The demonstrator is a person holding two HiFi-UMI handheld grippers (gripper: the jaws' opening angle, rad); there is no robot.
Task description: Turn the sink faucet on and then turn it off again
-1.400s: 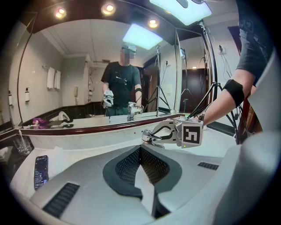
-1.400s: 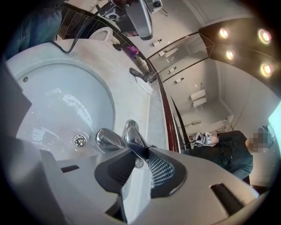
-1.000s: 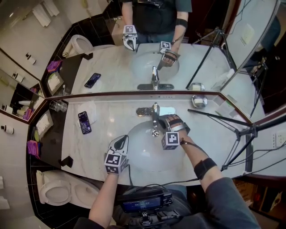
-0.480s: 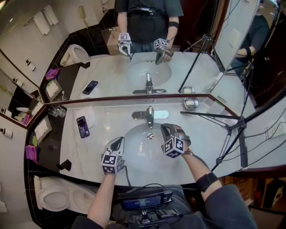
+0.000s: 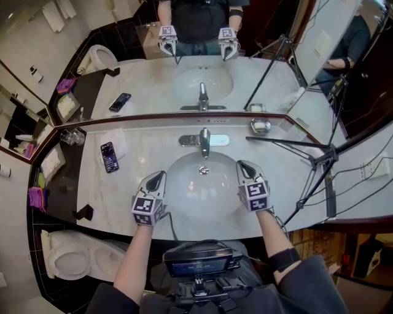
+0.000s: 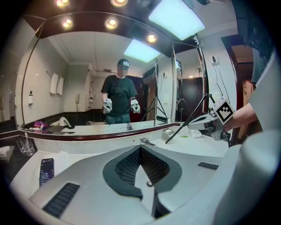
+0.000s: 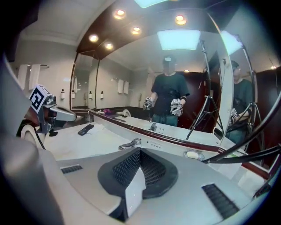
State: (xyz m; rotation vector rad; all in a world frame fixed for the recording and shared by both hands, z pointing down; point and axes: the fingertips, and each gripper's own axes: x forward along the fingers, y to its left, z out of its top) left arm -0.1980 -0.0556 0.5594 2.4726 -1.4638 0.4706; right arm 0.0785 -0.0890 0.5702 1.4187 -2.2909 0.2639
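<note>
Whether the faucet [image 5: 204, 141] runs is unclear; it stands at 12 o'clock of the sink [image 5: 199, 199]. The left gripper [image 5: 157, 177] at 9 and right gripper [image 5: 243, 165] at 3 both point toward 12, jaws pressed together, empty

surface [image 5: 153, 150]: pale marble | mirror [image 5: 147, 80]: 12 o'clock, dark-red trim | toilet [image 5: 67, 260]: white, 8 o'clock | tripod [image 5: 322, 162]: 3 o'clock | ceiling spotlights [image 7: 118, 13]: lit

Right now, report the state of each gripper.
Left gripper: shut, holding nothing.
Right gripper: shut, holding nothing, apart from the chrome sink faucet.
</note>
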